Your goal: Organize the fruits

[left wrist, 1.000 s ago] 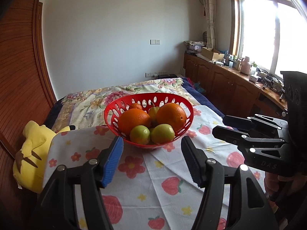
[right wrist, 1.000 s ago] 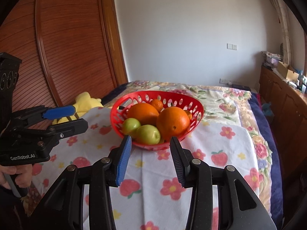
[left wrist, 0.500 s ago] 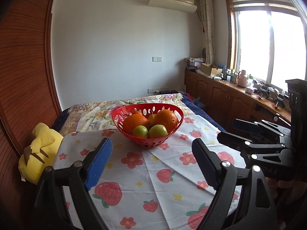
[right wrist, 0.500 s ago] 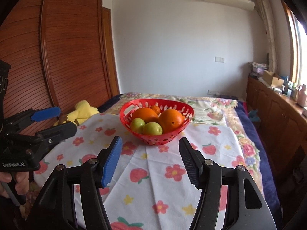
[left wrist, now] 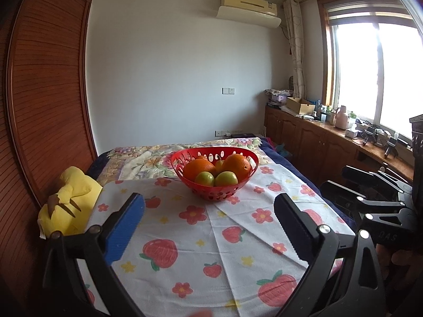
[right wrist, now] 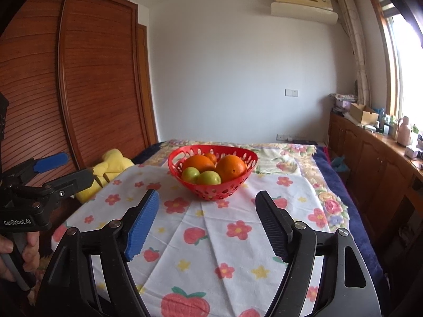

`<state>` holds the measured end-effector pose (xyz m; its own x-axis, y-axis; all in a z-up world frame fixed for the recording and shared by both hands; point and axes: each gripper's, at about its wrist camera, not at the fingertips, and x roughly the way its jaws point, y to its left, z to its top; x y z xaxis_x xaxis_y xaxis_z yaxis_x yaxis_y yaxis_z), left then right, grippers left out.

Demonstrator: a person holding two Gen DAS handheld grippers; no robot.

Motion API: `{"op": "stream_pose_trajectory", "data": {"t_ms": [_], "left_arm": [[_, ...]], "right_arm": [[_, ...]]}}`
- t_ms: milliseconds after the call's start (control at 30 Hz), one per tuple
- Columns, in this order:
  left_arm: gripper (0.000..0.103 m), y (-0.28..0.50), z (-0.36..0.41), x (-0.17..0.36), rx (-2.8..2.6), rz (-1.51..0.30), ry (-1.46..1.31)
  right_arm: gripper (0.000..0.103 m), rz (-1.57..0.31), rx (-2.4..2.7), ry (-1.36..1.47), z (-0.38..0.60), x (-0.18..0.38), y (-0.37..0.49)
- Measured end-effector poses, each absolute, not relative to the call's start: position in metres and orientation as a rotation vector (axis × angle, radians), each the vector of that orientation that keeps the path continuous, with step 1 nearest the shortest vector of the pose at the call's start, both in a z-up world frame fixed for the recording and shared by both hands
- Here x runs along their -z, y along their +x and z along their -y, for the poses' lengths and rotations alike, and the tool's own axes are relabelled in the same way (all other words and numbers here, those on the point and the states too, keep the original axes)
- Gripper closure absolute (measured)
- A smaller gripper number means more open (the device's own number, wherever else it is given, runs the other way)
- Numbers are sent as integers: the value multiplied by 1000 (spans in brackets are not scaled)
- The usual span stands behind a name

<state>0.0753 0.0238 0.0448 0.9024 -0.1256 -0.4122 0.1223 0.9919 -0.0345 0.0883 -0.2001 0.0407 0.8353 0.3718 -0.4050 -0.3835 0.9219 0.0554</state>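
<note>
Basket: a red plastic basket (left wrist: 214, 178), oval, with cut-out holes all round its flaring wall; it stands on the far half of the cloth, near the middle from left to right, well apart from both grippers.
Oranges: two large oranges (left wrist: 198, 167) with dimpled skin, side by side in the basket; one smaller orange fruit (right wrist: 211, 157) sits behind them.
Green fruits: two round, smooth green fruits (left wrist: 225, 178) at the near side of the basket, touching each other; a yellowish fruit between the oranges is partly hidden.
Cloth: one white tablecloth (left wrist: 211, 240), thin and creased, printed with red strawberries, red flowers and yellow stars.
Left gripper: left gripper (left wrist: 210, 227), black frame, one blue ribbed pad and one black ribbed pad; jaws opening, nothing between them but the cloth below.
Right gripper: right gripper (right wrist: 207, 223), the same build; jaws opening, released, nothing held.
Hand: a hand (right wrist: 27, 248) wraps the left gripper's handle at the near left.
Bedspread: a floral quilt (right wrist: 285, 155) beyond the cloth.
Plush: one yellow soft toy (left wrist: 68, 200) at the left edge.
Wardrobe: slatted wooden doors (right wrist: 87, 89) on the left.
</note>
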Motion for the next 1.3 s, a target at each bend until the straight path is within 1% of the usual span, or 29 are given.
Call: {"op": "stream_pose_trajectory", "data": {"t_ms": [533, 1300], "left_arm": [[4, 28, -21, -41, 94, -423, 1], [4, 12, -17, -41, 98, -417, -2]], "right_arm": [[24, -382, -369, -11, 218, -47, 41], [24, -373, -351, -12, 227, -49, 29]]}}
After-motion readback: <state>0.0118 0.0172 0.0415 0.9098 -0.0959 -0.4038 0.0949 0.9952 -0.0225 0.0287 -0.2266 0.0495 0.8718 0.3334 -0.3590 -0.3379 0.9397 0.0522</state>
